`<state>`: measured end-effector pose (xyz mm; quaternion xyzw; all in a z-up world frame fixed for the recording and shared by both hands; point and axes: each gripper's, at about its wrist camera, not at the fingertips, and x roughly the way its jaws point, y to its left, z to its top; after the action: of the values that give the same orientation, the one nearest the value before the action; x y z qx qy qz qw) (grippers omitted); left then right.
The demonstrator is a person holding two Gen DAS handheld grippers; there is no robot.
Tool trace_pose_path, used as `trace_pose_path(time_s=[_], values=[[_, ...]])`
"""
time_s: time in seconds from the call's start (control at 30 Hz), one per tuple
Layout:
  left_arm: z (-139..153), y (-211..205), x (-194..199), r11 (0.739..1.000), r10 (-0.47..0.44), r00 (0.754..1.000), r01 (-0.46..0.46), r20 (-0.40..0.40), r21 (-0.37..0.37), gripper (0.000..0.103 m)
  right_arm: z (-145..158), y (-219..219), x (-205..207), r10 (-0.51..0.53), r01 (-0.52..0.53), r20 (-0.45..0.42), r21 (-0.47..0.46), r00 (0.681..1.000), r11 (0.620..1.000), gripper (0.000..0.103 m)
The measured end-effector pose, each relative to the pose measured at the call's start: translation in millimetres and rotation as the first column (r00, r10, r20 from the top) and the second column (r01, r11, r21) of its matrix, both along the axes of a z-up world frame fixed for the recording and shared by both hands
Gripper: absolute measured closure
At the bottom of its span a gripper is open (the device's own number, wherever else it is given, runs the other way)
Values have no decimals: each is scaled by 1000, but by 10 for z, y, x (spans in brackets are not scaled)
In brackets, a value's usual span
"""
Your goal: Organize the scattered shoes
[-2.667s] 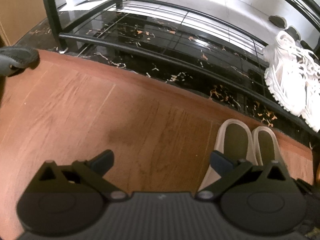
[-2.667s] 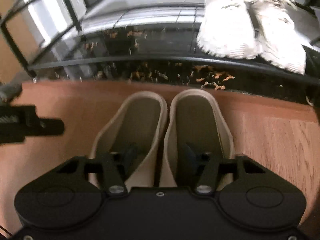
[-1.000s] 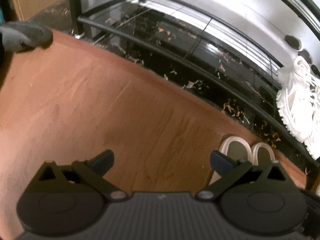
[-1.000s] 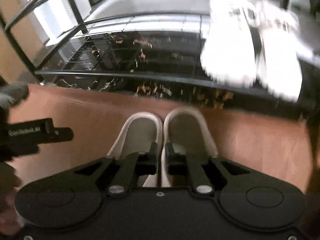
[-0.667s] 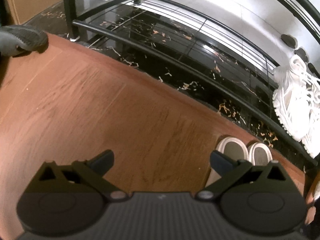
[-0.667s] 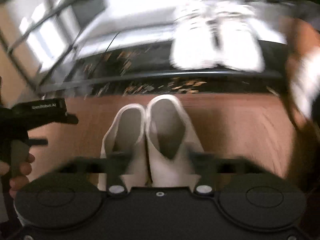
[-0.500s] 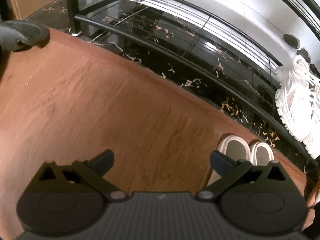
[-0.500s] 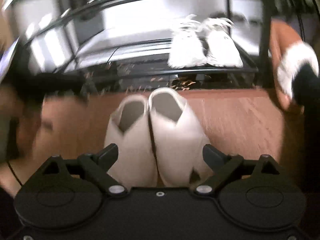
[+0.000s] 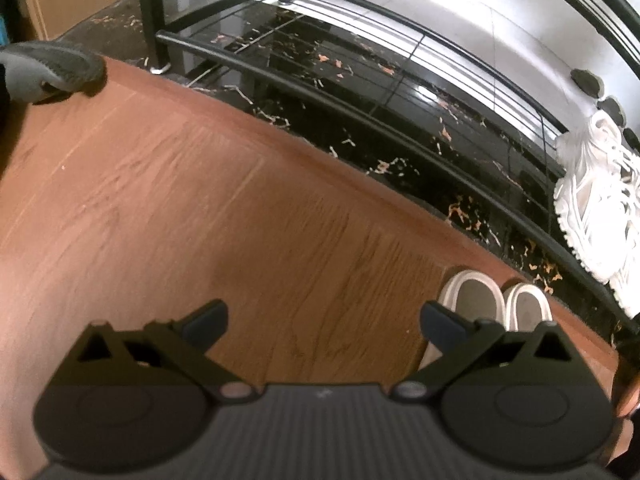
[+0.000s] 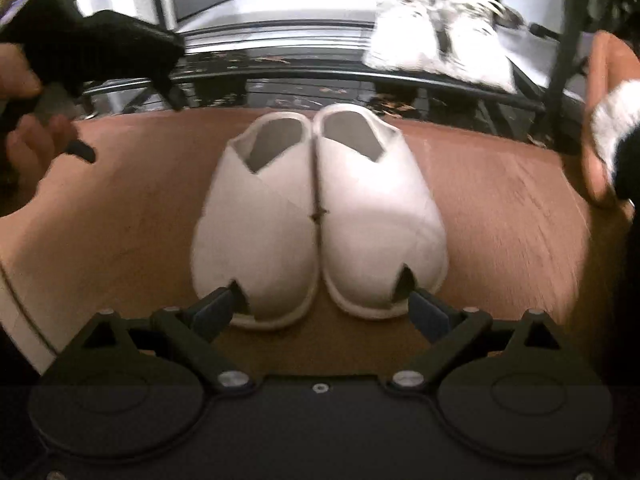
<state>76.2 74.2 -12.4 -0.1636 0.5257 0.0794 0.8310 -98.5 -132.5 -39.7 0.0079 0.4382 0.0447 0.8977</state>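
A pair of white slippers lies side by side on the wood floor, heels toward a black shoe rack. My right gripper is open and empty just behind their toes, apart from them. The slippers also show at the lower right of the left wrist view. My left gripper is open and empty above bare floor. A pair of white sneakers stands on the rack's lowest shelf and shows in the left wrist view. A grey shoe lies at the far left.
The rack's bottom shelf of black bars over dark marble floor runs across the back. The left hand-held gripper shows at the upper left of the right wrist view. A foot in a white sock is at right.
My right gripper opened, let go of the slippers and drew back, so the whole pair is now in view. My left gripper stayed open and shifted only slightly.
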Motion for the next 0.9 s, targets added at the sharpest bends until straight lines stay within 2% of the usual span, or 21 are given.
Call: trace_pose_path(time_s=[0.1, 0.27, 0.43, 0.53, 0.67, 0.9], values=[[-7, 3, 0, 1000, -2, 1000, 2, -2, -1, 1, -44, 20, 61, 23, -23, -22, -11, 999, 1000, 7], [-28, 9, 9, 1000, 2, 1000, -2, -11, -8, 1, -63, -60, 118, -21, 20, -35, -20, 999, 1000, 7], [-24, -3, 9, 1000, -6, 1000, 6, -9, -9, 1, -83, 26, 119, 19, -20, -18, -61, 1000, 998, 10], [-21, 6, 4, 1000, -3, 1000, 3, -8, -10, 1, -146, 12, 189, 28, -29, -24, -55, 999, 998, 11], [-24, 22, 3, 1000, 5, 1000, -5, -8, -9, 1, -219, -15, 270, 35, -35, 1, -29, 999, 999, 0], [-30, 25, 9, 1000, 11, 1000, -11, -13, -3, 1, -260, -25, 300, 34, -34, 47, -20, 998, 999, 0]])
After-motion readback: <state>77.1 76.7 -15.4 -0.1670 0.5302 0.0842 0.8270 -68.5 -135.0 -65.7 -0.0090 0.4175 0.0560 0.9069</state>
